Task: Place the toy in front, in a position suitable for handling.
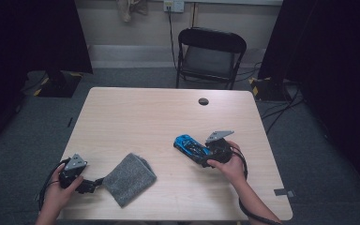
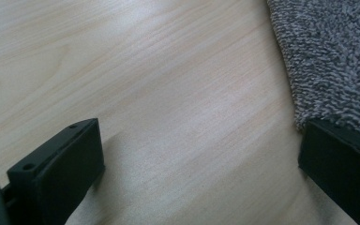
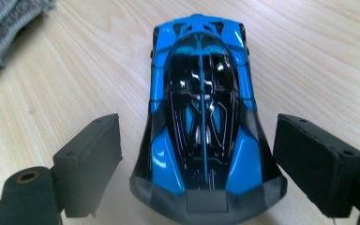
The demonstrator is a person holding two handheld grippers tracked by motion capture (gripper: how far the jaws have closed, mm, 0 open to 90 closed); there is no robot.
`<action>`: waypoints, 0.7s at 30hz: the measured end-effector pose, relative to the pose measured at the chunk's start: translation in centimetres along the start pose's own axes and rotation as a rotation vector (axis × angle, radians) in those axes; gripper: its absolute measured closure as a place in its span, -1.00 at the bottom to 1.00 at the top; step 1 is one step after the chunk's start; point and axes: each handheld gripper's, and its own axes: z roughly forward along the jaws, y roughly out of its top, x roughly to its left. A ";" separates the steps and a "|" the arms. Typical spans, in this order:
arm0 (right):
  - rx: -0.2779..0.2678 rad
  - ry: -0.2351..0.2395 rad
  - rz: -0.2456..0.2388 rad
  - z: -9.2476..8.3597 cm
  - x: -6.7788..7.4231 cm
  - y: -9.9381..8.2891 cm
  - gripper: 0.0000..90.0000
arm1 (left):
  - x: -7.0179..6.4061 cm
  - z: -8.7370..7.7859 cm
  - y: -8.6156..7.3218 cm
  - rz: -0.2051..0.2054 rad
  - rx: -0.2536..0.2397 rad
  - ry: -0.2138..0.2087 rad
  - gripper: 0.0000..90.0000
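Right tongs (image 3: pixel 199 154) lie low over the table (image 1: pixel 136 117), jaws wide astride the blue toy car (image 3: pixel 205 117), not gripping; left tongs (image 2: pixel 201 159) gape beside the grey cloth (image 2: pixel 333 56).

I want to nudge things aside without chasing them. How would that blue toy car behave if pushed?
The toy car sits flat on the smooth wooden table, so a push along its length would probably send it rolling. Its glossy, tapered body looks hard and slippery, so the open right gripper straddling it may slide off. It seems light for its size.
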 end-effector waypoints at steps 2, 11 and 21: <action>-0.011 0.002 0.009 0.0 0.0 -0.2 -0.66 | 0.0 0.0 0.0 0.000 0.000 0.000 -1.00; 0.007 -0.002 0.004 0.7 0.1 -1.2 -0.67 | 0.0 0.0 0.0 0.000 0.000 0.000 -1.00; -0.005 -0.003 0.025 0.9 0.0 -2.1 -0.67 | 0.0 0.0 0.0 -0.001 0.000 0.000 -1.00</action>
